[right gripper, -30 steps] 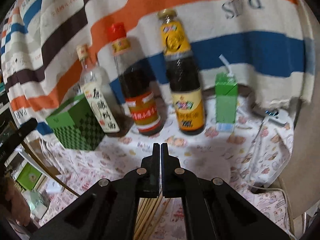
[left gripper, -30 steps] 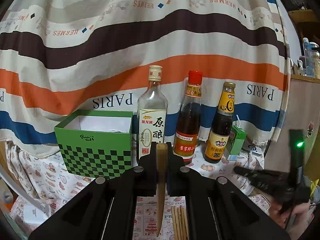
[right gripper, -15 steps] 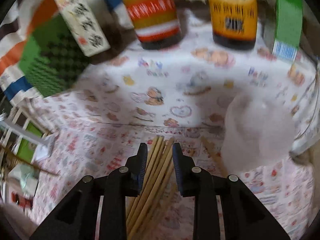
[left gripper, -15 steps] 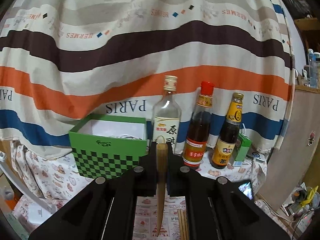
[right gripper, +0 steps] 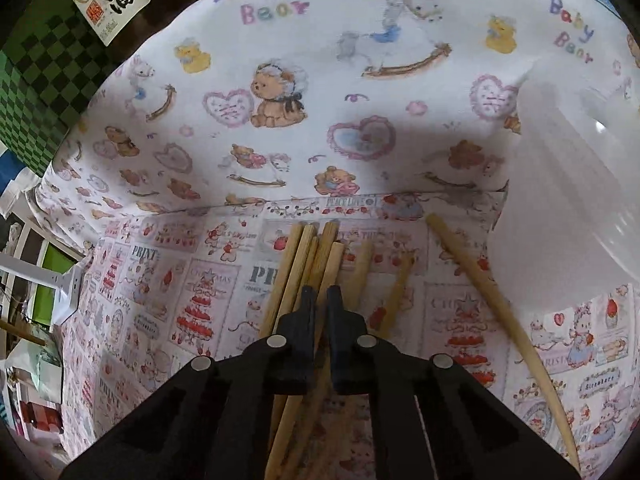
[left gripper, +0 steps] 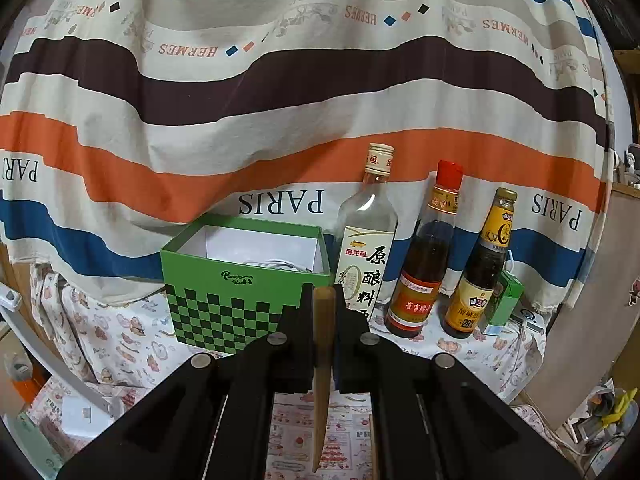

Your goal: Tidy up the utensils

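The right hand-held gripper is closing over a bundle of chopsticks lying on the bench; one stick sits between its jaws. It should pinch a single stick and lift straight. The left hand-held gripper is clenched on one chopstick, near the green box. The sticks look pale, slim and wooden.
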`<state>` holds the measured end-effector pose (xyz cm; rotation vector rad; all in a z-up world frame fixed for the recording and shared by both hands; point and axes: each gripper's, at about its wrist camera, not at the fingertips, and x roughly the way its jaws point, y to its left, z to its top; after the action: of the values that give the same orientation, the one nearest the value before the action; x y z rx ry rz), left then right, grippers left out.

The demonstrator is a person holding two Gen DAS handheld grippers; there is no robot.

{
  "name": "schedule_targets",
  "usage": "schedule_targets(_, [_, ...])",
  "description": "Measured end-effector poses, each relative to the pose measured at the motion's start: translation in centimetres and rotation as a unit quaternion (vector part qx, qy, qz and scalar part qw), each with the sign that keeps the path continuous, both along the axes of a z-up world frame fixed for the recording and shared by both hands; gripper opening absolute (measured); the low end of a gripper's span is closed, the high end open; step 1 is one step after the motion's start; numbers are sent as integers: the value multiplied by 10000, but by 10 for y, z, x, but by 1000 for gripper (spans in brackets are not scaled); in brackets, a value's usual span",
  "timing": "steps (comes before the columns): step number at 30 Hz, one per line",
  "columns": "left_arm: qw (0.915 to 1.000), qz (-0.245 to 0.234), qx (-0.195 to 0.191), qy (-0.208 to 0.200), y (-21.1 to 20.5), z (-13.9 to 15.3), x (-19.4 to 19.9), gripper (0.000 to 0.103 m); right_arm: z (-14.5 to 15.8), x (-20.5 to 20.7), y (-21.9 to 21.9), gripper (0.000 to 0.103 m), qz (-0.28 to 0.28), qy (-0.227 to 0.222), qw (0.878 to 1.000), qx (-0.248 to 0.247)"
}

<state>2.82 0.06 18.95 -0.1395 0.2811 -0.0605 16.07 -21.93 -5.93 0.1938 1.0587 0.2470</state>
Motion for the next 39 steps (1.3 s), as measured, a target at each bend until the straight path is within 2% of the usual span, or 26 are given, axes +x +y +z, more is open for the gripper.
schedule_targets(5, [10000,-23,30,13,1,-2,3,5,1,7,6,6,13,27,9998,-202])
schedule_targets(9, [9998,-44,-117,146,10,-7,14,5,3,21,10,7,-205,274,9987,-386])
schedule_targets(14, [9995,102,-92,271,16,-16,28,5,-1,38,6,7,-427,549,9971,-308])
schedule_targets(19, [9987,101,-165,472,22,-24,40,5,1,46,13,7,-556,471,9960,-519])
schedule_targets(24, [9987,183,-52,472,21,-23,39,5,4,50,24,7,-518,241,9949,-831])
schedule_targets(30, [9991,191,-21,371,19,-17,29,5,12,35,28,8,-293,-164,9941,-1029])
schedule_targets(34, [9997,119,-120,200,18,-7,14,5,62,9,19,8,-100,-807,9965,-210])
schedule_targets(38, [10000,-61,-34,-51,7,1,-2,5,128,-27,6,8,-70,-1830,9830,-115])
schedule_targets(39, [9998,-156,-91,-112,4,3,-5,5,140,-36,0,8,-87,-1967,9804,-90])
